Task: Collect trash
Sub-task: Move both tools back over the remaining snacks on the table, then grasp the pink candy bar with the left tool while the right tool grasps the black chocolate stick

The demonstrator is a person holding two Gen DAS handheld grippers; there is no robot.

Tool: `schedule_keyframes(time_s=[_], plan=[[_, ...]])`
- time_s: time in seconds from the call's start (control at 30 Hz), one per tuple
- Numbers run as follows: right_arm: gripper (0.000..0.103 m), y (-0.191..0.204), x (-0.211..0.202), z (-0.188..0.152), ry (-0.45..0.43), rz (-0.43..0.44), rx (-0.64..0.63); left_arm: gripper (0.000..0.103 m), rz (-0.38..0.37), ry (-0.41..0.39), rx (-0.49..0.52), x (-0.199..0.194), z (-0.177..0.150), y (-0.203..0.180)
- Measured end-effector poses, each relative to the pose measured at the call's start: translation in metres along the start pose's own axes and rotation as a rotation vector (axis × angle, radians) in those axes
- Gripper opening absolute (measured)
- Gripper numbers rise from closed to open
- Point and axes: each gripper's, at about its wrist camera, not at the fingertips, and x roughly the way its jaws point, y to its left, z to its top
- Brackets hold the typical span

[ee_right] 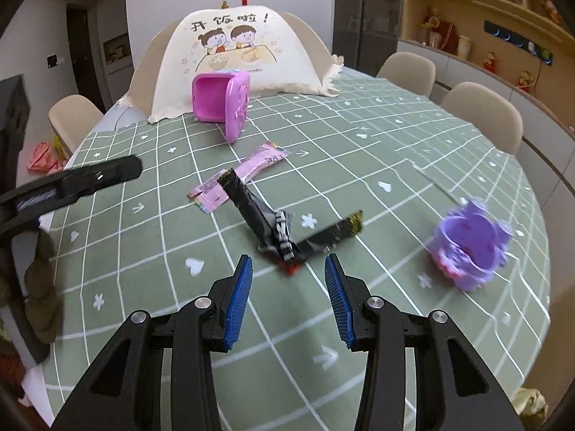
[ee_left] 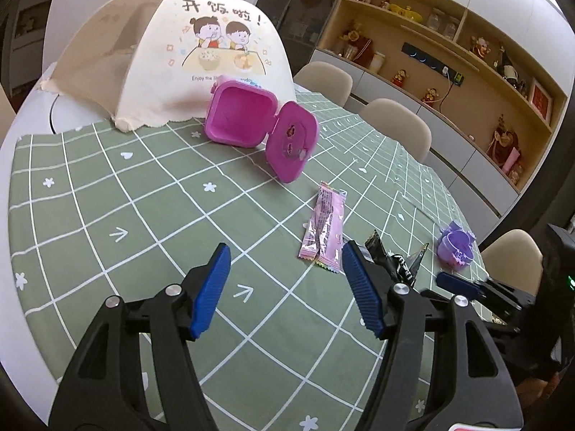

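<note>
Two wrappers are lying on the green checked tablecloth [ee_left: 107, 197]: one pink wrapper [ee_left: 323, 230], flat and long, sitting just ahead of the left gripper [ee_left: 285, 276] beside its right jaw, and one crumpled black wrapper [ee_right: 284, 233] bent into a V, resting just ahead of the right gripper [ee_right: 287, 276]. Both grippers are standing with jaws apart and nothing between them. One magenta bin [ee_left: 239, 115] is lying on its side with its lid open far ahead of both, one small purple cup [ee_right: 470, 248] is sitting off right, and only the right wrist view is showing the black wrapper whole.
</note>
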Motion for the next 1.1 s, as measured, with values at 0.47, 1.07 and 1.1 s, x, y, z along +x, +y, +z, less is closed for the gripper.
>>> schedule_keyframes(time_s=[0.47, 1.07, 1.1], plan=[[0.040, -0.035, 0.019, -0.004, 0.068, 0.007, 0.153, 0.061, 0.003, 0.057, 0.050, 0.012, -0.006, -0.012], [0.041, -0.038, -0.014, -0.044, 0.034, -0.063, 0.075, 0.061, -0.033, 0.210, 0.245, 0.088, 0.041, -0.048], [0.041, -0.039, -0.014, -0.044, 0.033, -0.055, 0.081, 0.060, -0.030, 0.222, 0.267, 0.095, 0.041, -0.053]])
